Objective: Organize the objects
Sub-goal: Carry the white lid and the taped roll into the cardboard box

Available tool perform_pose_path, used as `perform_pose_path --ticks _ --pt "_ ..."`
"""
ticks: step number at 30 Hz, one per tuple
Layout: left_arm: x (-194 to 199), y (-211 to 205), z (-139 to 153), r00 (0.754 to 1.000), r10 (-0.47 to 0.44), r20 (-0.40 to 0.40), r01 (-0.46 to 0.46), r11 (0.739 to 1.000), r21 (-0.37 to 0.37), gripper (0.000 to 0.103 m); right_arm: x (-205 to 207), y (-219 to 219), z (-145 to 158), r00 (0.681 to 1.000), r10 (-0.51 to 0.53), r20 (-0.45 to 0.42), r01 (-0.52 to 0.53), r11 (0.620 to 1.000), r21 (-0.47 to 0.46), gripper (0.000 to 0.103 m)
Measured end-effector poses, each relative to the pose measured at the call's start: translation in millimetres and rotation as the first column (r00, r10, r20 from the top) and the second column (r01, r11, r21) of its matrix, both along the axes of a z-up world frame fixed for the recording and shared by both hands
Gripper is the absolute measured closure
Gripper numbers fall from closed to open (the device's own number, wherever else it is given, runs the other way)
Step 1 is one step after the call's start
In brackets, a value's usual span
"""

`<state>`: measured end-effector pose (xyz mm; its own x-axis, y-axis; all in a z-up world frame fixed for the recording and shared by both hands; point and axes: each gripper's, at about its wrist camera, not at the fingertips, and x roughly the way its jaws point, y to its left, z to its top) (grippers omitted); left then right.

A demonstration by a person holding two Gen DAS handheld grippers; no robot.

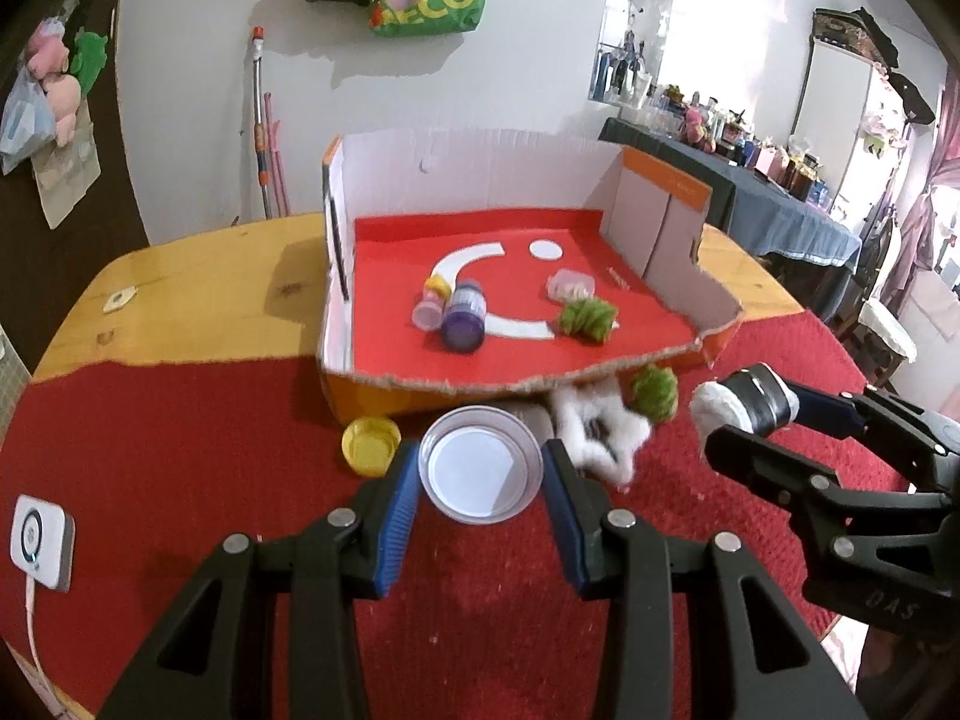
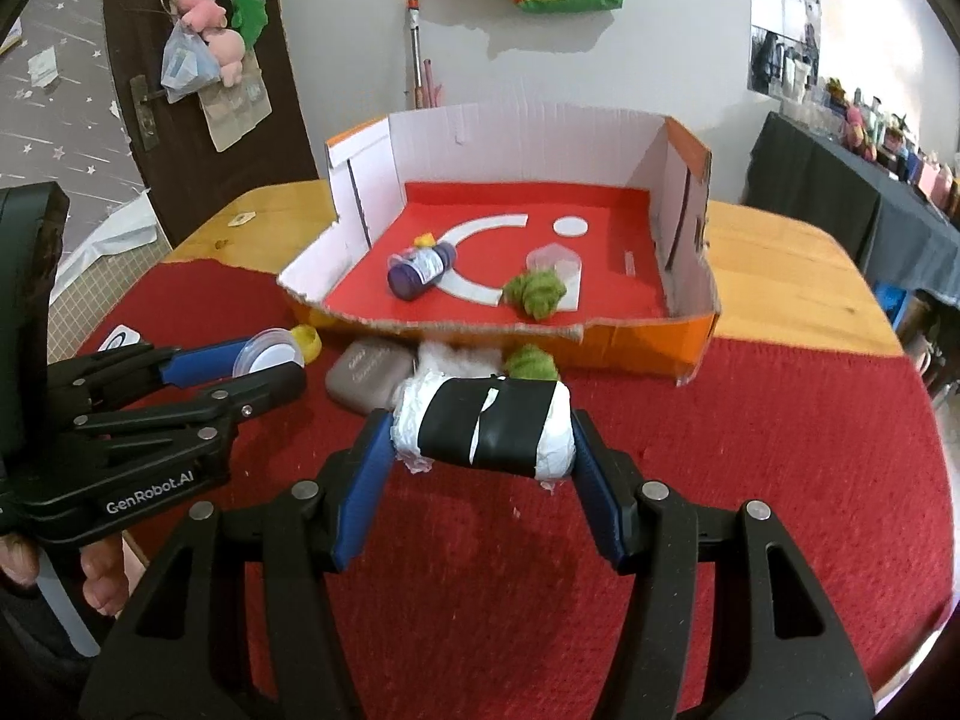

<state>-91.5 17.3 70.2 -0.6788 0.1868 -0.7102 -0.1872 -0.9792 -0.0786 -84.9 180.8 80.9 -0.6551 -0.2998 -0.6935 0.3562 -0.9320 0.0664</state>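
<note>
1. Left gripper (image 1: 480,474) is partly closed, its blue pads clamped on a clear plastic lid (image 1: 478,474). The lid sits squarely between the fingertips, open side facing the camera, lifted off the red cloth (image 1: 180,420).
2. Right gripper (image 2: 483,429) is about half open and grips a white roll wrapped in black tape (image 2: 486,426) by its two ends. The roll lies crosswise between the pads, clear of the cloth.
3. In the left wrist view the right gripper and its roll sit at 3 o'clock from the lid. In the right wrist view the left gripper with the lid is at 9 o'clock from the roll.
4. Cardboard box (image 1: 384,396) with red floor is at 12 o'clock from both grippers, near but apart. Inside: purple bottle (image 1: 465,324), small pink bottle (image 1: 433,303), green fuzzy ball (image 1: 587,317), clear small container (image 1: 571,284).
5. On the cloth, in front of the box wall: yellow cap (image 1: 370,445) at 10 o'clock from the lid, just beside it. White fluffy wad (image 1: 594,426) at 2 o'clock. Second green fuzzy ball (image 1: 654,393) beyond it. Brown case (image 2: 367,377) at 10 o'clock from the roll.
6. White device (image 1: 42,542) with cable lies at 9 o'clock, well apart.
</note>
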Motion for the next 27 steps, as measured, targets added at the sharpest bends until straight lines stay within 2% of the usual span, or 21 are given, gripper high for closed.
perform_pose_path --ticks 11,20,27 --pt "-32 6 18 1.000 -0.015 -0.013 0.015 1.000 -0.008 0.060 -31 0 21 1.000 0.023 -0.008 -0.023 1.000 0.003 0.047" --pt "-61 7 14 0.999 -0.032 0.044 0.033 0.999 -0.012 0.060 -66 -5 21 0.997 0.056 0.058 -0.056 0.998 -0.009 0.047" --pt "-77 5 4 0.995 -0.042 0.088 0.044 0.999 -0.017 0.060 -88 -11 10 0.990 0.078 0.121 -0.078 0.997 -0.006 0.047"
